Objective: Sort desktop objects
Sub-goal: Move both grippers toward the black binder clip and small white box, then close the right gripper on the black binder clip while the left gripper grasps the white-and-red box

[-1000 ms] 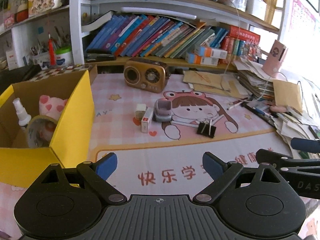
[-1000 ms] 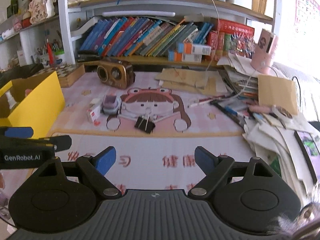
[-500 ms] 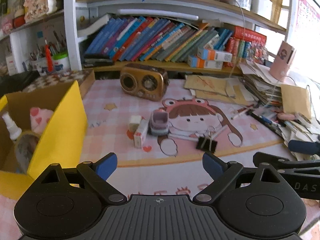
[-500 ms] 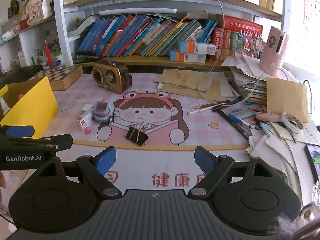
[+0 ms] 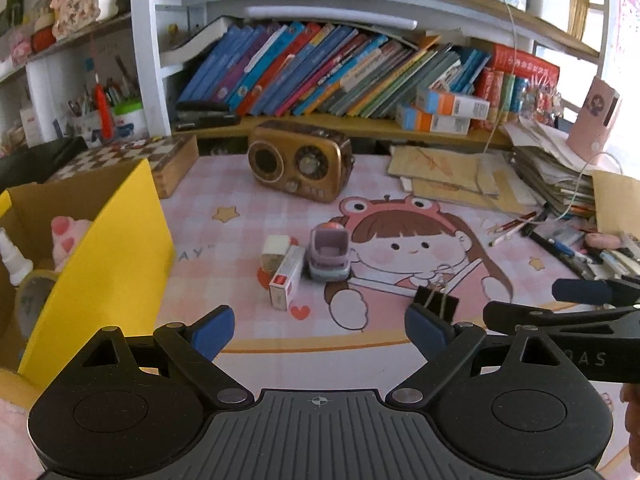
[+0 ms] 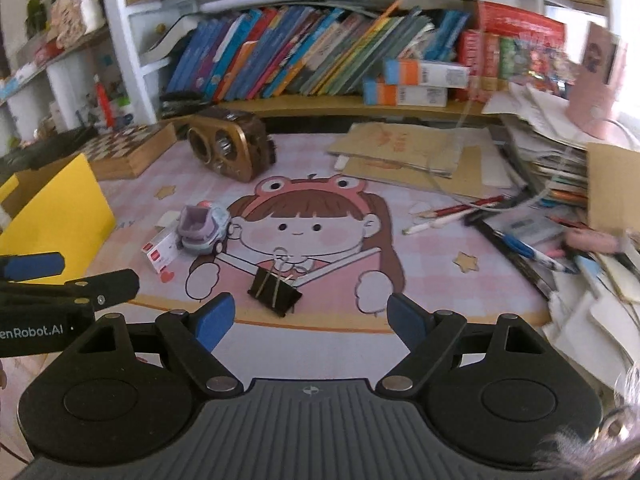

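Observation:
On the pink cartoon desk mat (image 5: 224, 240) lie a small white-and-red box (image 5: 286, 278), a pale eraser (image 5: 275, 252), a grey-purple toy car (image 5: 328, 254) and a black binder clip (image 5: 436, 302). My left gripper (image 5: 320, 330) is open and empty, just short of these. My right gripper (image 6: 308, 318) is open and empty, with the binder clip (image 6: 274, 294) lying just ahead of it, between the fingertips. The toy car (image 6: 202, 230) and box (image 6: 162, 250) lie to its left. A yellow cardboard box (image 5: 108, 256) stands at the left with a spray bottle (image 5: 12, 258) inside.
A brown retro radio (image 5: 300, 166) stands at the back of the mat. A chessboard box (image 5: 168, 158) lies behind the yellow box. Pens (image 6: 524, 248), pencils and paper stacks (image 6: 560, 160) crowd the right side. A bookshelf (image 5: 340, 76) runs along the back.
Both grippers have moved forward toward the objects on the mat; the binder clip now lies close in front of the right gripper. Both stay open.

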